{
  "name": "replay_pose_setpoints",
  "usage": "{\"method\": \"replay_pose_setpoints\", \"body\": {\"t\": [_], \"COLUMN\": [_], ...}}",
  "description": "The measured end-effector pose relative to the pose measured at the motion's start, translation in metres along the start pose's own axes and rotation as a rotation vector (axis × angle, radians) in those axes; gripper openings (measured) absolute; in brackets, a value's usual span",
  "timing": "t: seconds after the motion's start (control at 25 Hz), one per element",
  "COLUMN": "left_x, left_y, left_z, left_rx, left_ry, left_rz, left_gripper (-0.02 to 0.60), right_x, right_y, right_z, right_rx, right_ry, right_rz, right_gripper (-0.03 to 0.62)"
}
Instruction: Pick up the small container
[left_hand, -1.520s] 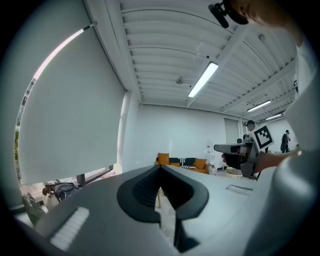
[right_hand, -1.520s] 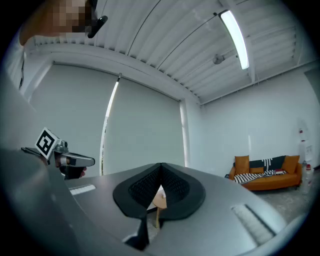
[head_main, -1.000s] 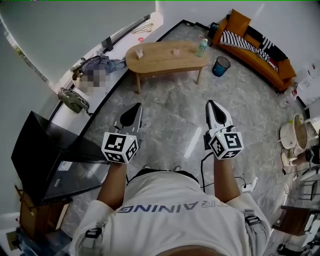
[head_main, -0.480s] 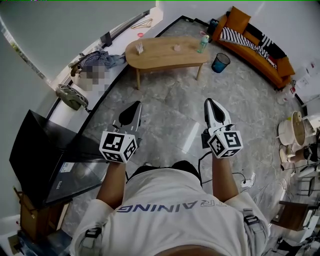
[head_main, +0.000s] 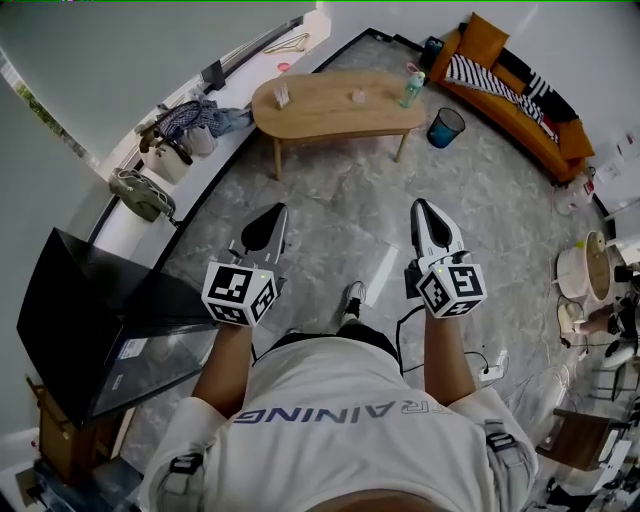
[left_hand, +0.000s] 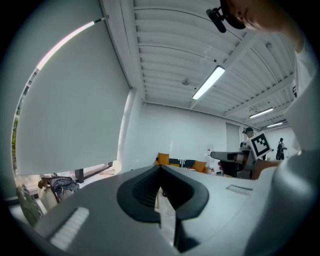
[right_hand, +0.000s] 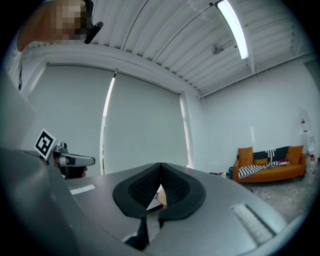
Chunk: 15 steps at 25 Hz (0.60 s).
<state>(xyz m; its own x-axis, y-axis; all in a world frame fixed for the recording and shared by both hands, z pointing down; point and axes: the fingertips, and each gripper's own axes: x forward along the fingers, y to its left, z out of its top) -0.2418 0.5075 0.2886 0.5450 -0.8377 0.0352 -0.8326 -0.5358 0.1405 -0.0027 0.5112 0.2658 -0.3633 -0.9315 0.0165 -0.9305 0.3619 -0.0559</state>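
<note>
Grey marbled floor (head_main: 330, 240) spreads beneath an orange sofa (head_main: 522, 108) and the wooden counter (head_main: 320, 118). The left tongs (head_main: 277, 212) and right tongs (head_main: 420, 207) are both pressed together on nothing, well apart from the counter. The small container (head_main: 353, 97) stands on the counter's middle.

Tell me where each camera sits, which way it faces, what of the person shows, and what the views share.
Head view: on the head, facing steeply down at floor and table; shows shirt, left gripper, right gripper.
Left gripper view: on the left gripper, facing level along its shut jaws; right gripper shows at right.
Right gripper view: on the right gripper, level along its shut jaws; left gripper shows at left.
Shared: the orange sofa appears in all three.
</note>
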Motion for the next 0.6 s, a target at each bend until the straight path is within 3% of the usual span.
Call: {"method": "replay_pose_setpoints", "body": {"t": [0.24,0.6], "left_x": [0.060,0.185], "left_y": [0.003,-0.021], "left_z": [0.004,0.018], "left_rx": [0.023,0.043], "left_ry": [0.016,0.024], "left_rz": [0.022,0.044], "left_gripper": [0.001,0.002], "right_x": [0.043,0.107], "right_y": [-0.049,-0.164], "right_z": [0.001,0.008], "right_rx": [0.020,0.050], "right_ry": [-0.008,-0.002], "right_rz": [0.026,0.051], "right_gripper": [0.014,0.014]}}
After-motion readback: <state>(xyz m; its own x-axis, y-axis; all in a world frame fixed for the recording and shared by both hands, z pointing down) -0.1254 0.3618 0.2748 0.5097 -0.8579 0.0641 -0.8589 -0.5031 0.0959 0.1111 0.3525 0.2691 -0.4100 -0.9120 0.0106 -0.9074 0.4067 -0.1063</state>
